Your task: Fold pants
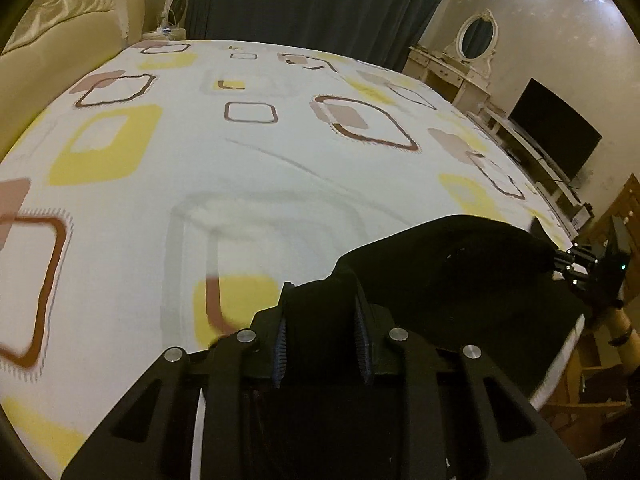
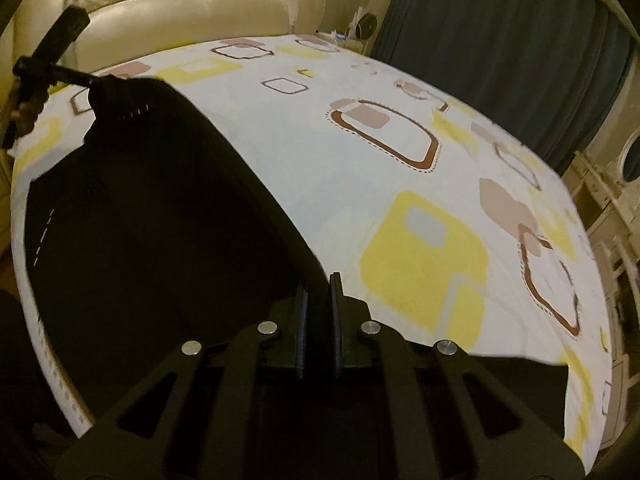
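The black pants (image 1: 460,280) hang lifted over the near edge of the bed, stretched between both grippers. In the left wrist view my left gripper (image 1: 320,292) is shut on a thick bunch of the black fabric, which fills the gap between its blue pads (image 1: 280,344). The cloth runs right to my right gripper (image 1: 560,258), which pinches its far corner. In the right wrist view my right gripper (image 2: 319,284) has its fingers almost together on a thin edge of the pants (image 2: 160,220). The left gripper (image 2: 90,80) holds the other corner at the upper left.
The bed's patterned white sheet (image 1: 240,160) spreads ahead, with a cream padded headboard (image 1: 60,40) on one side. Dark curtains (image 1: 320,0) hang behind. A dressing table with an oval mirror (image 1: 476,36), a dark screen (image 1: 556,128) and wooden furniture (image 1: 624,208) line the right.
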`<state>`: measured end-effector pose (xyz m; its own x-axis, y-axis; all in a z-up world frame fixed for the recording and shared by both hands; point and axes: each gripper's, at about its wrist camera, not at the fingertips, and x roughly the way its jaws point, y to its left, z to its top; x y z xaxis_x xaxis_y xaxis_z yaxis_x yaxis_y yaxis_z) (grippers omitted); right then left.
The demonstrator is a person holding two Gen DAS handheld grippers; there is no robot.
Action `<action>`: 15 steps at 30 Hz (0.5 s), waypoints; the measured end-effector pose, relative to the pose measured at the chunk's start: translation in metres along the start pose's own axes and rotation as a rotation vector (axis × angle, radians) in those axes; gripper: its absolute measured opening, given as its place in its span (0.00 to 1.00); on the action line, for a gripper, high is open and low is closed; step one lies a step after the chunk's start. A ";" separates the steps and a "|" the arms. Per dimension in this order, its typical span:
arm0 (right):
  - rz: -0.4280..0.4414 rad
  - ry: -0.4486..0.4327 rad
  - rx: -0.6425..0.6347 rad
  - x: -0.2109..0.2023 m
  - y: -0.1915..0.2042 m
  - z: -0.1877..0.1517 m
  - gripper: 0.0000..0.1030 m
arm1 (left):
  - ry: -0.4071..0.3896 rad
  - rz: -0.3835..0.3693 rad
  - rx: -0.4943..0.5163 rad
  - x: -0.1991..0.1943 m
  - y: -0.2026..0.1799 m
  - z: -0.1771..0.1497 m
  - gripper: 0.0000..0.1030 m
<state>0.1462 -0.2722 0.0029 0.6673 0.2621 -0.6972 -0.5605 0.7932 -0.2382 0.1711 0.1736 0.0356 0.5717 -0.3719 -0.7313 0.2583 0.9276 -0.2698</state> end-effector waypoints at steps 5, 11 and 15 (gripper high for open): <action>-0.004 -0.010 -0.026 -0.027 0.034 -0.033 0.09 | 0.012 -0.021 -0.031 -0.031 -0.004 -0.051 0.27; 0.010 0.044 -0.034 -0.031 0.060 -0.072 0.09 | 0.080 0.016 -0.031 -0.023 -0.010 -0.096 0.28; 0.030 0.080 0.012 -0.028 0.068 -0.092 0.09 | 0.113 0.030 -0.064 -0.010 -0.003 -0.120 0.28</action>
<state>0.0445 -0.2766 -0.0560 0.6086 0.2421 -0.7556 -0.5737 0.7921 -0.2084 0.0713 0.1792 -0.0309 0.4857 -0.3414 -0.8047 0.1902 0.9398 -0.2839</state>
